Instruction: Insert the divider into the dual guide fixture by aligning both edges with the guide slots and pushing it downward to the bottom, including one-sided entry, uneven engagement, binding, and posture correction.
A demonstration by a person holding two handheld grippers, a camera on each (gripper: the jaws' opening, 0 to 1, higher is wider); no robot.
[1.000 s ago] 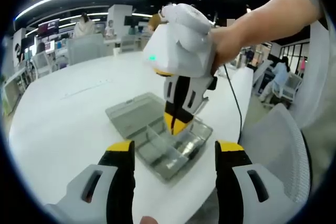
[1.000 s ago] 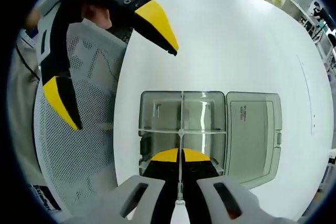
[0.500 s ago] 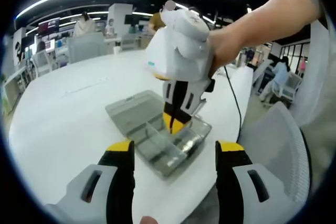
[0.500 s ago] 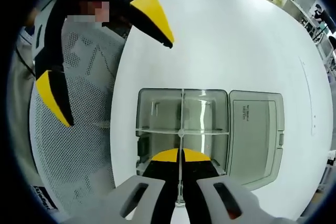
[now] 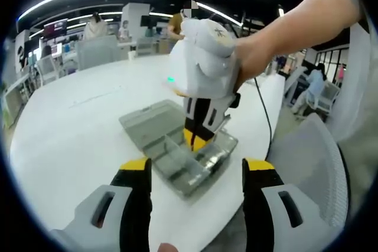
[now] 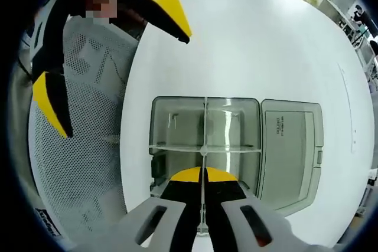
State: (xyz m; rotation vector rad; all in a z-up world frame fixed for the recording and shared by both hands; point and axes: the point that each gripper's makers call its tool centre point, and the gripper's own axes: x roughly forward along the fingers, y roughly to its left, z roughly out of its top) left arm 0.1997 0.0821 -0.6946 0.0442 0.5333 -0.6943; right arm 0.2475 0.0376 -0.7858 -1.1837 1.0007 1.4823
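In the right gripper view the right tongs [image 6: 202, 176] rise from the bottom, their yellow-tipped jaws pressed together on a thin clear divider [image 6: 204, 146] that stands on edge. It runs up the middle of a clear plastic box [image 6: 177, 125] on the white table [image 6: 266, 45], crossing a second partition. The box's lid [image 6: 292, 146] lies flat, hinged open beside it. At upper left the left tongs [image 6: 112, 51] hang spread — jaws well apart — over a white mesh chair [image 6: 82, 146].

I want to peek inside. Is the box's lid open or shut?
Open. The lid lies flat on the table beside the box, showing its compartments.
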